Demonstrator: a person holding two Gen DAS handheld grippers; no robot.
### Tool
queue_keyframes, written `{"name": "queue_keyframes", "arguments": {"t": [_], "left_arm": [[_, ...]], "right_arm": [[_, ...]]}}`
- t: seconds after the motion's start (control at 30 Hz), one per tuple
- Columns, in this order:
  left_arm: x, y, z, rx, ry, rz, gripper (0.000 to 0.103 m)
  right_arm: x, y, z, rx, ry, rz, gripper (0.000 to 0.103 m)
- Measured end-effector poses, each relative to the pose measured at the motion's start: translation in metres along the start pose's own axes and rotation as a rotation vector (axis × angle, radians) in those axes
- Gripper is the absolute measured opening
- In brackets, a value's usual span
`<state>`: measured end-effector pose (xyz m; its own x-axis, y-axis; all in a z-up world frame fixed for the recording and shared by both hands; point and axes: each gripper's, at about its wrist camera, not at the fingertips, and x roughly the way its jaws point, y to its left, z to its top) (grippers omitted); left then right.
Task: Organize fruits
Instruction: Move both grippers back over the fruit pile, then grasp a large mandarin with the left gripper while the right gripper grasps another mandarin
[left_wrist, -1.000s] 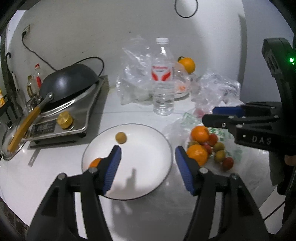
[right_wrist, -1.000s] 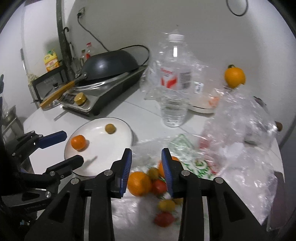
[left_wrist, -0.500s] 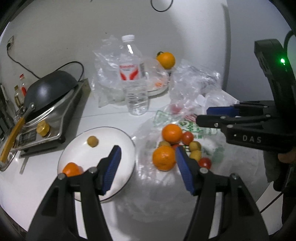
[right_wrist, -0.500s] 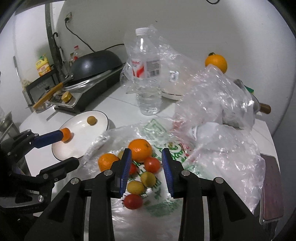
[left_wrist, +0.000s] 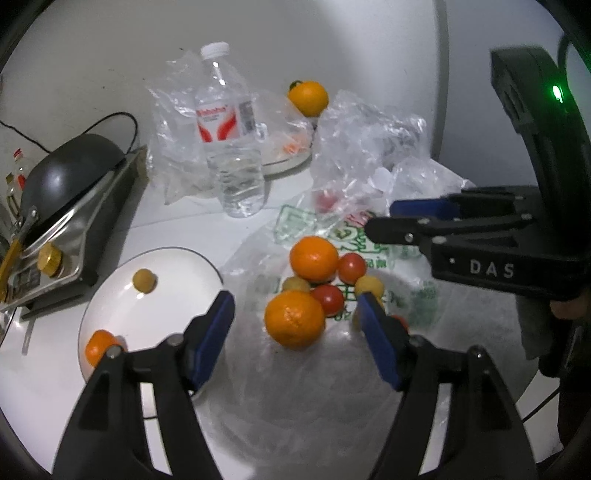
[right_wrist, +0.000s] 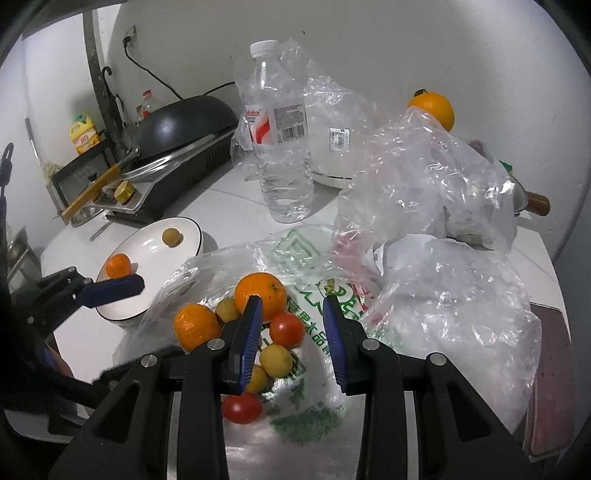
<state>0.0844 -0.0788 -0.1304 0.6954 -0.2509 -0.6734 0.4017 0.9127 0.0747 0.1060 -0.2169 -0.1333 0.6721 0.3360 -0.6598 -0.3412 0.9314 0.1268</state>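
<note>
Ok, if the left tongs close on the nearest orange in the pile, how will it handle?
The nearest orange looks round and firm, so it will probably take a squeeze but could roll if nudged. It sits on a crinkly plastic bag, likely slippery underneath. It touches a red tomato, which may shift as it lifts.

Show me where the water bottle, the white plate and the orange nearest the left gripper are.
water bottle (left_wrist: 229, 122): left wrist view, on its red and white label.
white plate (left_wrist: 166, 306): left wrist view, on its bare middle.
nearest orange (left_wrist: 294, 319): left wrist view, on its middle.
</note>
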Motion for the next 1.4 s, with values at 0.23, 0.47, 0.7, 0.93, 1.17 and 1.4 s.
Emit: {"name": "queue_keyframes", "arguments": {"t": [0.23,0.47,0.7,0.93,1.17,1.4], "left_arm": [[0.017,-0.007,0.000,0.053,0.029,0.005,0.070],[0.032,-0.001,-0.002,0.052,0.065,-0.002,0.052],[0.042,0.003,-0.004,0.041,0.092,-0.017,0.049],[0.043,0.004,-0.005,0.040,0.092,-0.029,0.046],[0.037,0.005,-0.005,0.037,0.078,-0.030,0.046],[0.020,0.007,-0.001,0.030,0.031,-0.024,0.046]], "right_arm": [[0.019,0.004,0.008,-0.017,0.019,0.043,0.047],[0.042,0.010,0.013,-0.024,0.047,0.083,0.048],[0.056,0.008,0.013,-0.020,0.077,0.097,0.048],[0.067,0.012,0.012,-0.039,0.109,0.126,0.048],[0.065,0.017,0.011,-0.058,0.100,0.113,0.046],[0.049,0.023,0.014,-0.069,0.068,0.092,0.045]]}}
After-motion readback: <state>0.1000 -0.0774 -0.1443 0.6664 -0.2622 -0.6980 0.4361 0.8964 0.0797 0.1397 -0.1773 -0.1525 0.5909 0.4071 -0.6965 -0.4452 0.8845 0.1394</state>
